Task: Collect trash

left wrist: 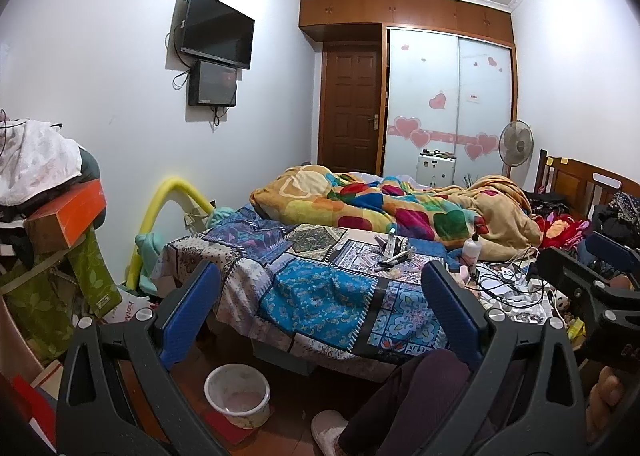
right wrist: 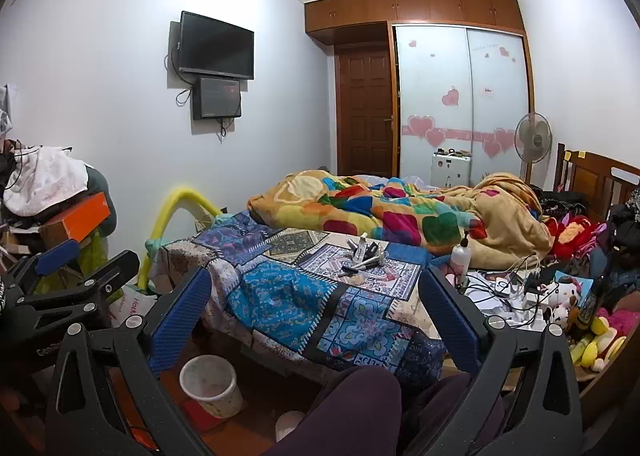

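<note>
A small heap of tubes, pens and wrappers (left wrist: 392,252) (right wrist: 364,256) lies on the patchwork bed cover (left wrist: 320,288), well ahead of both grippers. On the floor at the foot of the bed stands a pale waste bin (left wrist: 238,394) (right wrist: 210,384), low and to the left. My left gripper (left wrist: 320,308) is open with nothing between its blue pads. My right gripper (right wrist: 316,312) is also open and holds nothing. Both hover over the bed's near corner, side by side.
A white pump bottle (left wrist: 472,250) and a tangle of cables and papers (left wrist: 508,284) lie right of the heap. A bright blanket (left wrist: 400,207) is bunched behind it. Boxes and clothes (left wrist: 60,215) are piled at the left. A person's dark-trousered leg (left wrist: 400,396) and slipper (left wrist: 328,428) are below.
</note>
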